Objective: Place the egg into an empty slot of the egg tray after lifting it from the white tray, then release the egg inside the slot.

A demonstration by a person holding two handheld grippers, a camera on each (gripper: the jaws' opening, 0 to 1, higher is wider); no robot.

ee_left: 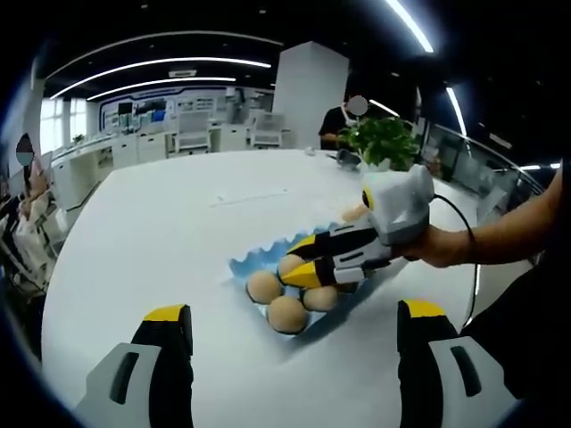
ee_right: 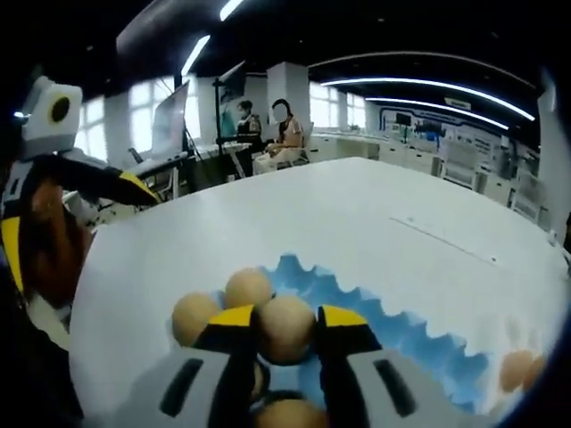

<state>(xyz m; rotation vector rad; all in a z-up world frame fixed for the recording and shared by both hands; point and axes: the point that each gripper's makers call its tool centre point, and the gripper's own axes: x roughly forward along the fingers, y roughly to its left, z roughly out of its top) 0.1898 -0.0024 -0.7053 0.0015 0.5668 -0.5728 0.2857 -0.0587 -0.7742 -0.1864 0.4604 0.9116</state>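
1. In the left gripper view, the left claw hung released above the white worktop, its two yellow-tipped jaws wide apart with nothing between them. Ahead of it lay the blue egg tray with several eggs in its slots. The right claw, held by a person's hand, reached in from the right with its jaws down among those eggs. A potted plant stood farther back on the worktop

2. In the right gripper view, the right claw was clenched on an egg, one yellow tip pressed on each side of it, over the egg tray. Whether the egg sat in a slot or hung just above could not be told. Other eggs sat just beside it to the left. The left claw showed at the left edge, well apart from the tray
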